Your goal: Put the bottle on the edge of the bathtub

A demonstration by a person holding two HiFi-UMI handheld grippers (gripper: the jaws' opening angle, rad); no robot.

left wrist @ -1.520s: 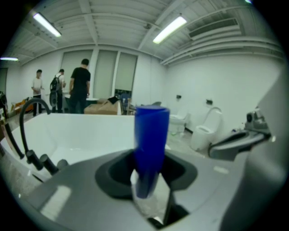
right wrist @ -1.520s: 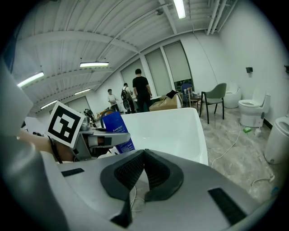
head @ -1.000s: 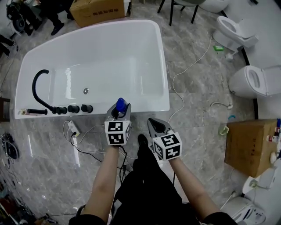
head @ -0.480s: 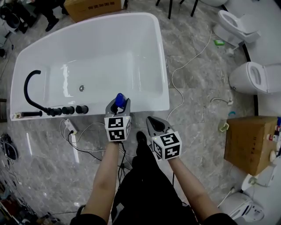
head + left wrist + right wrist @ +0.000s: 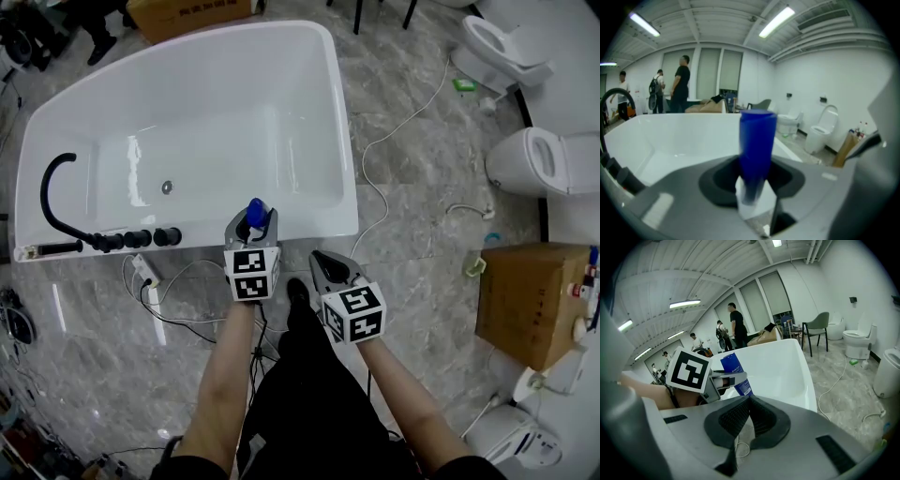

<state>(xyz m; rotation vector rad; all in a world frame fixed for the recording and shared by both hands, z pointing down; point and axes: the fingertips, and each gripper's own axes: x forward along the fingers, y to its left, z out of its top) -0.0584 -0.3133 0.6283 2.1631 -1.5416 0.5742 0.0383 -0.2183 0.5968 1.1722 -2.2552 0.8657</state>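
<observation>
The left gripper (image 5: 251,225) has its two jaws closed on the blue bottle (image 5: 255,214). The jaws are partly apart because the bottle fills the space between them. The bottle stands up straight in the grip, with its top poking out above the jaws.

The right gripper (image 5: 324,262) is just to the right of the left gripper and a little farther back. Its jaws are closed together and hold nothing. Only the floor and a thin cord (image 5: 738,449) show past them.

The white bathtub (image 5: 343,131) lies right in front of the left gripper. In the head view, the tips of the left gripper and the bottle sit over the near edge of the tub. The black faucet (image 5: 49,192) is far off to the left of the left gripper, on the same edge.

So the first part looks done: the bottle is picked up and carried to the tub. The main part is not yet done, because the bottle is in the jaws and is not resting on the edge by itself. It is hard to tell if the bottle's bottom touches the edge.

What is likely left: lower the bottle onto the flat edge just under the left gripper, open the jaws, and pull the gripper back so the bottle stands alone.
</observation>
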